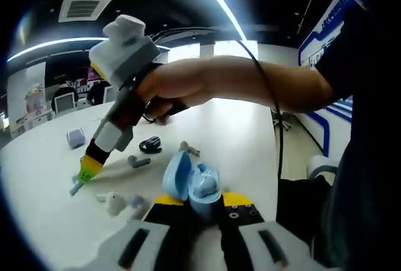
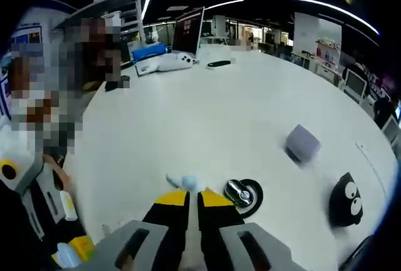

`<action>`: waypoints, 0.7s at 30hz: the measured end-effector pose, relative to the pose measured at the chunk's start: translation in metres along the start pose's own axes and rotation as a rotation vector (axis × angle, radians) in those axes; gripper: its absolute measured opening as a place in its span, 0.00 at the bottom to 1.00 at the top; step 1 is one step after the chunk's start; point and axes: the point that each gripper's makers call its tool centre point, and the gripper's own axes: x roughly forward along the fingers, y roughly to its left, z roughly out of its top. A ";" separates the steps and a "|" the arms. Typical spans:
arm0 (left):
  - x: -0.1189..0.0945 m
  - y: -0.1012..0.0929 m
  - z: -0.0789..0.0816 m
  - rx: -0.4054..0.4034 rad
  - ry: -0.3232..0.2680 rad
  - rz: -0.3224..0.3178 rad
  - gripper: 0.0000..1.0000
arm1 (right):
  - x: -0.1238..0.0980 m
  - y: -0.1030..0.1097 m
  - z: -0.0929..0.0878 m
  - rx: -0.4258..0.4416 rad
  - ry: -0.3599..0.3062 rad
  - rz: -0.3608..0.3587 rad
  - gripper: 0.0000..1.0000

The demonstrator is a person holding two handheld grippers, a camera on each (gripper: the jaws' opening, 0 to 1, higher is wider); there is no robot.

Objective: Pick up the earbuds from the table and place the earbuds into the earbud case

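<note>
In the left gripper view, a lavender case [image 1: 75,137] is seen lying on the white surface [image 1: 207,127] at the far left. Just to its right, the right claw [image 1: 76,186] is brought down to the surface from a person's hand [image 1: 164,89]; its tip is small and partly blurred, so whether anything is pinched there cannot be told from this view. Below it, white earbuds [image 1: 116,203] lie on the surface, their outlines soft. A grey earbud [image 1: 138,161] and a black round case [image 1: 150,144] are seen further right, and a small object beyond them is too blurred to name. The light-blue earbud case [image 1: 193,183] is held with its lid open between the jaws of the left claw [image 1: 202,203], which is closed on its lower part; the inside of the case is hard to make out.

In the right gripper view, the left edge is taken up by part of the other gripper, cut off by the frame. At the bottom centre, the right claw [image 2: 193,197] is seen with its yellow-tipped jaws nearly together, and a pale blue earbud [image 2: 186,181] lies at their tips; whether it is actually gripped cannot be told. Just to the right, the black round case [image 2: 243,194] stands open with a shiny item inside. The lavender case [image 2: 303,143] is blurred, and a black figure with white eyes [image 2: 346,201] lies near the right edge.
</note>
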 end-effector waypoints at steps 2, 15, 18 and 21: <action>0.000 0.000 0.000 0.000 -0.001 0.000 0.19 | 0.001 -0.003 0.002 0.005 -0.008 -0.004 0.06; 0.000 0.000 0.000 -0.001 -0.003 -0.003 0.19 | 0.001 0.007 0.014 0.165 -0.032 0.100 0.17; 0.000 0.000 0.000 0.000 -0.003 -0.003 0.19 | 0.007 0.003 0.012 0.185 -0.006 0.099 0.17; 0.000 0.000 0.000 0.001 -0.003 -0.003 0.19 | 0.011 0.006 0.015 0.200 -0.001 0.102 0.16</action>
